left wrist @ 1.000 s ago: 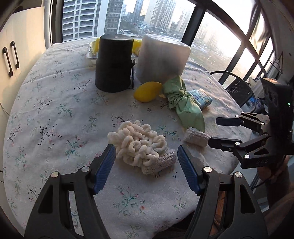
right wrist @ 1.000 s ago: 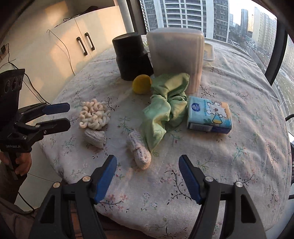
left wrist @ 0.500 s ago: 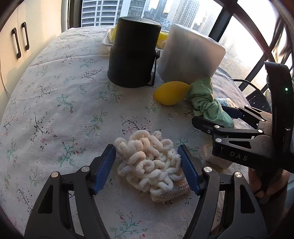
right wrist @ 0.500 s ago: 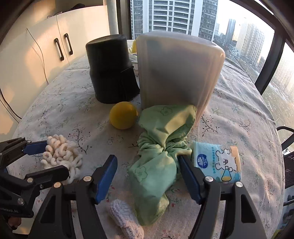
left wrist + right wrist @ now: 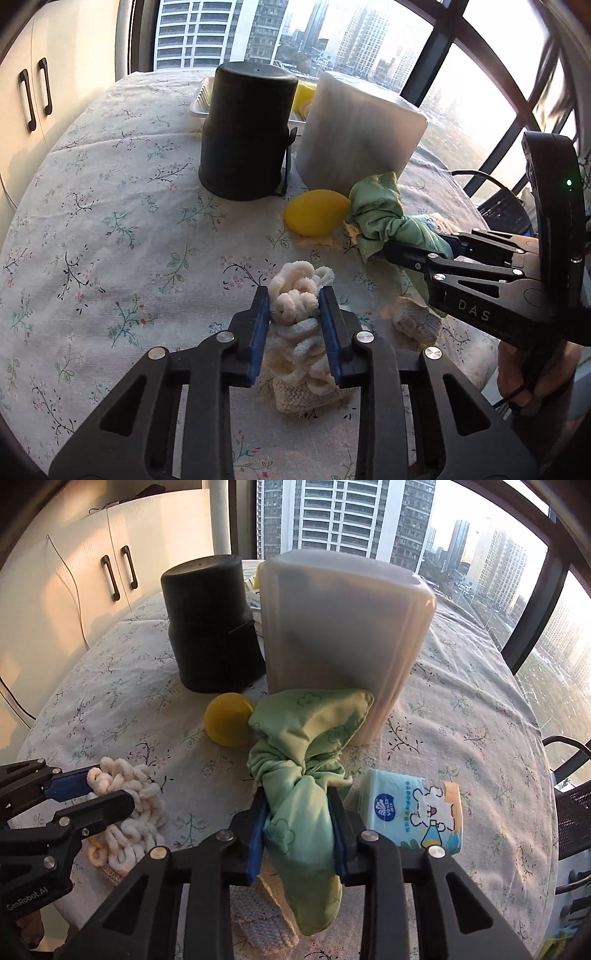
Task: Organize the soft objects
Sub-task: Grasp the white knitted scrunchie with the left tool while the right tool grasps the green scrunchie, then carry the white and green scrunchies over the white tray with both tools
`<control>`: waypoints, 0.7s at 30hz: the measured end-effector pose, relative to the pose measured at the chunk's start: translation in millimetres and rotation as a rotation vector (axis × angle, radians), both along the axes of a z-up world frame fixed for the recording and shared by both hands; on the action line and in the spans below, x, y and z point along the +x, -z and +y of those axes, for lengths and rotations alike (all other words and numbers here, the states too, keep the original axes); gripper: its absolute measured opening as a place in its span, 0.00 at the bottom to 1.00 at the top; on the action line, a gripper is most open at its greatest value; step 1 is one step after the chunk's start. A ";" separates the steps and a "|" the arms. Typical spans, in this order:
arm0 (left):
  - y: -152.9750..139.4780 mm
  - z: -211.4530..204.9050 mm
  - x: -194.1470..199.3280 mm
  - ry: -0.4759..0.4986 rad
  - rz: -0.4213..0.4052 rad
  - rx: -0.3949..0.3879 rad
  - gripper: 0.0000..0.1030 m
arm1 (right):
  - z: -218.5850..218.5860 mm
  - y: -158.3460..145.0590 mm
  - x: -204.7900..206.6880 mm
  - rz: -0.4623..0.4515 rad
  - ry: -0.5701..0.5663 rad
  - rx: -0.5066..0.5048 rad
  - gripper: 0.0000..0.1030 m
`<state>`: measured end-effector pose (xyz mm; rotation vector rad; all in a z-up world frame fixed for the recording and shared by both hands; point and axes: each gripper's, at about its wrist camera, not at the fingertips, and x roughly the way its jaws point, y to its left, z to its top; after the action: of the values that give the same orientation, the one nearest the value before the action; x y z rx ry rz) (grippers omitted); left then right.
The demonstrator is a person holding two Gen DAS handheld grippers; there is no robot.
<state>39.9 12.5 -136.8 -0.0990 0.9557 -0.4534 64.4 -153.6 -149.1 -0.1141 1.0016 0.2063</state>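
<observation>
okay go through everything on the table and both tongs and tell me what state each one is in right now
Left tongs: shut on the white loopy cloth.
Right tongs: shut on the green cloth, which is knotted.
Black container: upside down on the table.
Frosted bin: upside down beside it.
Yellow ball: resting free, ungripped.
Tissue pack: lying on the tablecloth, looks sealed.
Knitted pieces: lying loose.

Your black cup (image 5: 246, 133) hides most of the tray (image 5: 201, 99) behind it, and the yellow items (image 5: 303, 99) there are too covered to identify. Your right hand-held gripper (image 5: 413, 245) blocks the tissue pack (image 5: 428, 220). In the right view, the knit piece (image 5: 258, 919) lies partly under the gripper's frame.
</observation>
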 end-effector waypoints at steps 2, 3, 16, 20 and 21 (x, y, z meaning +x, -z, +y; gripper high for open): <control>-5.2 5.1 -0.9 -0.012 -0.009 -0.022 0.23 | -2.7 -6.7 -4.4 -0.001 -0.003 0.039 0.30; -8.2 7.3 -1.8 -0.016 -0.017 -0.031 0.23 | -3.3 -11.2 -6.8 -0.011 -0.005 0.047 0.30; -32.1 33.1 1.5 -0.082 -0.077 -0.037 0.21 | -32.0 -60.7 -27.3 -0.084 0.040 0.085 0.30; -34.4 42.7 8.6 -0.120 -0.079 -0.017 0.21 | -48.4 -61.3 -24.9 -0.074 0.091 0.060 0.30; -34.9 45.1 10.1 -0.128 -0.081 -0.016 0.21 | -52.3 -61.2 -24.1 -0.071 0.099 0.055 0.30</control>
<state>50.0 57.6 -101.9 -0.1545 0.8606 -0.3442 40.4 -205.9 -87.9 -0.0208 0.9279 0.1380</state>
